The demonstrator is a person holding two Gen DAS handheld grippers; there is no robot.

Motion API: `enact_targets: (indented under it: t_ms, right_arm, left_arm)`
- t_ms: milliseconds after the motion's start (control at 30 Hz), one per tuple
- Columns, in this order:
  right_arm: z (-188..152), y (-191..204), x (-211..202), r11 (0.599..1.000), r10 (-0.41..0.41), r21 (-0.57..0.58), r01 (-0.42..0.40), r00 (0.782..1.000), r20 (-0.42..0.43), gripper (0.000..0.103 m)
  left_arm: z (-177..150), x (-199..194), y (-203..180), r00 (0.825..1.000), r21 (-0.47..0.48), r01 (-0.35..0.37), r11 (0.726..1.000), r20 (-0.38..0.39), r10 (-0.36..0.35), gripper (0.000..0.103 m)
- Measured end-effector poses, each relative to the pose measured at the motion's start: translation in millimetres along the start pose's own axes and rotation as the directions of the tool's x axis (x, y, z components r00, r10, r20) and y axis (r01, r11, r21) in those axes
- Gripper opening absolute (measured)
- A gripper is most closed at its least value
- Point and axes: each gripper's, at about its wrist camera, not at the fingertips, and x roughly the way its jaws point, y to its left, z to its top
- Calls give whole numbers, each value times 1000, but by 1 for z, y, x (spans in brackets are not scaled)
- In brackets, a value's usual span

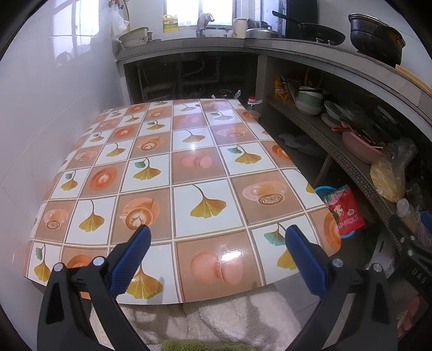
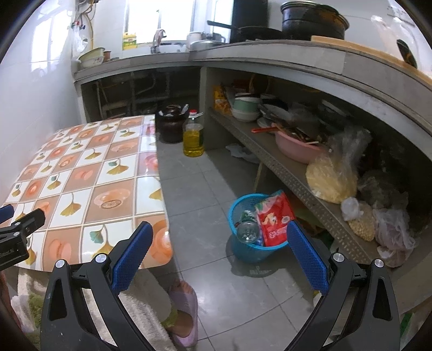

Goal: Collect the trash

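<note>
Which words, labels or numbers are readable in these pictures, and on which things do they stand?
None reads with certainty.
Red snack bag in the blue basket: printed characters, too blurred.
Yellow bottle on the windowsill: label too small.
Oil bottle: nothing legible.

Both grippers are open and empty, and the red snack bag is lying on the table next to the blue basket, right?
Not quite. The red snack bag is not on the table; it stands in the blue basket on the floor, beside a clear bottle, as the right wrist view shows. The left gripper and right gripper are indeed open and empty.
</note>
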Motion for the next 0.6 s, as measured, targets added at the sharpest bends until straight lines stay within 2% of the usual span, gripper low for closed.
enact_targets:
  t_ms: [600]
  right_arm:
    - [-1, -11, -1, 999, -39, 21, 39, 999, 5, 95]
  left_arm:
    - [1, 0, 1, 1000, -5, -10, 1000, 2, 10, 97]
